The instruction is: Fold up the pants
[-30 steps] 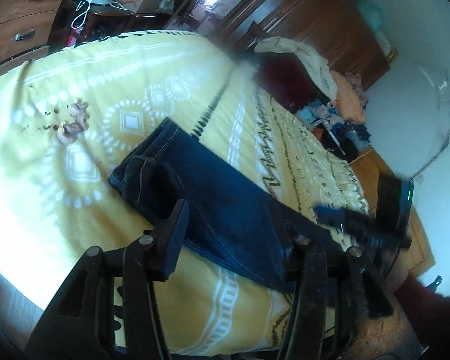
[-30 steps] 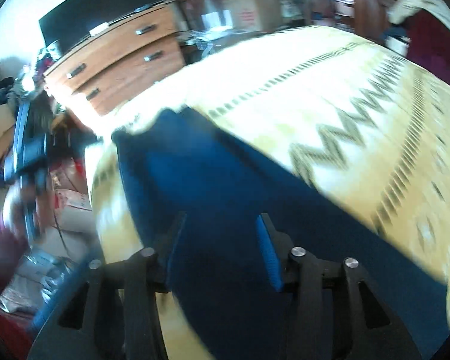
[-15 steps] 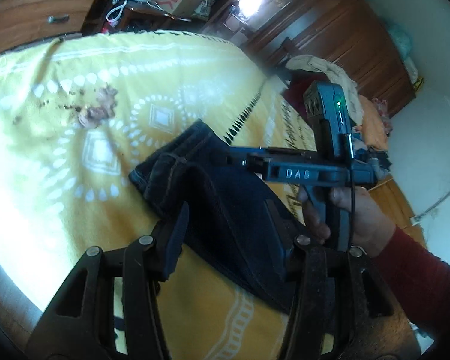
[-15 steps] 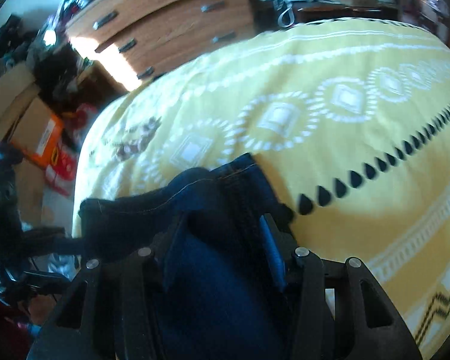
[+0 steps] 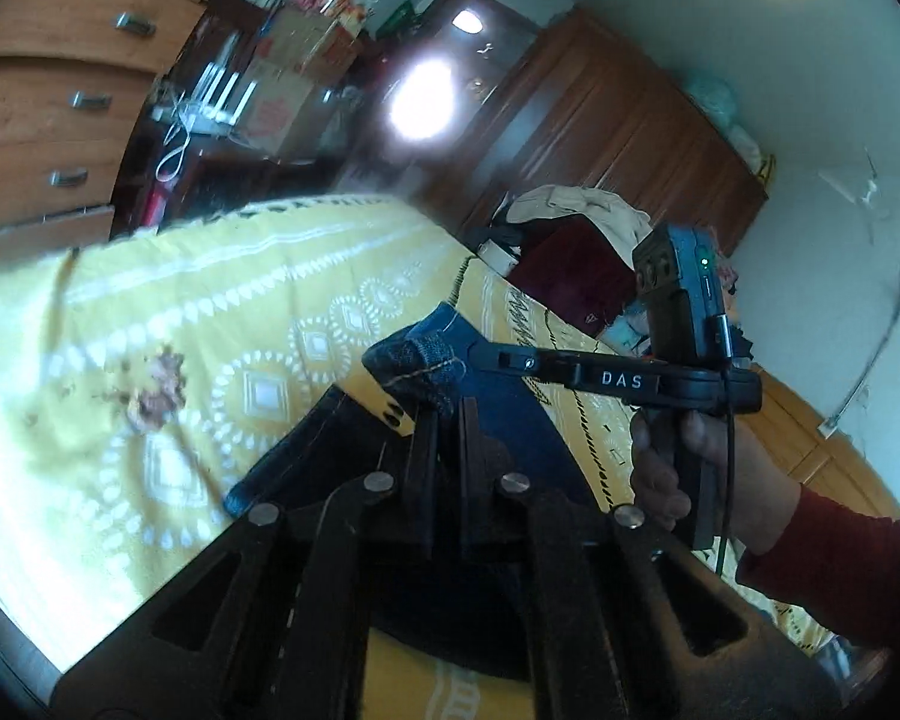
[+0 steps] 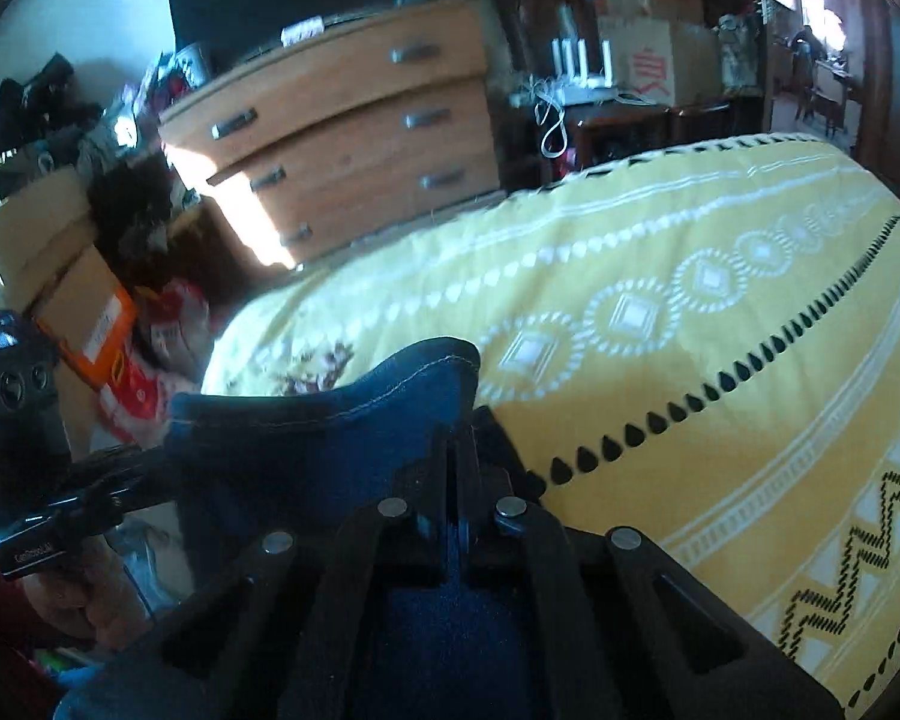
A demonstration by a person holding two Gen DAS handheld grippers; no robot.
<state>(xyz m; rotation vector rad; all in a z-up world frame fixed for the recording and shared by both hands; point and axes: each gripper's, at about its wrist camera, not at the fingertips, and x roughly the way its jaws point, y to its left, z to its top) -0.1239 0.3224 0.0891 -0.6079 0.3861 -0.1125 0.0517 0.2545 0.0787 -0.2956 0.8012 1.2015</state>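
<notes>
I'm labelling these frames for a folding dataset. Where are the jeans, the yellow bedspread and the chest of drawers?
jeans (image 6: pixel 330 420): right wrist view, on the lifted denim edge.
yellow bedspread (image 6: pixel 690 408): right wrist view, on bare patterned cloth.
chest of drawers (image 6: pixel 342 138): right wrist view, on the middle drawer front.

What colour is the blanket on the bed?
The blanket is yellow, with white diamond shapes and black zigzags. The right wrist view shows it best.

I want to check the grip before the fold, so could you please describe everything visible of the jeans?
The jeans are dark blue denim with pale topstitching along a hemmed edge. One end is lifted off the yellow bedspread and sags between two grips: the left tool and the right tool are each shut on the cloth near the raised edge. The rest trails down onto the bed.
</notes>
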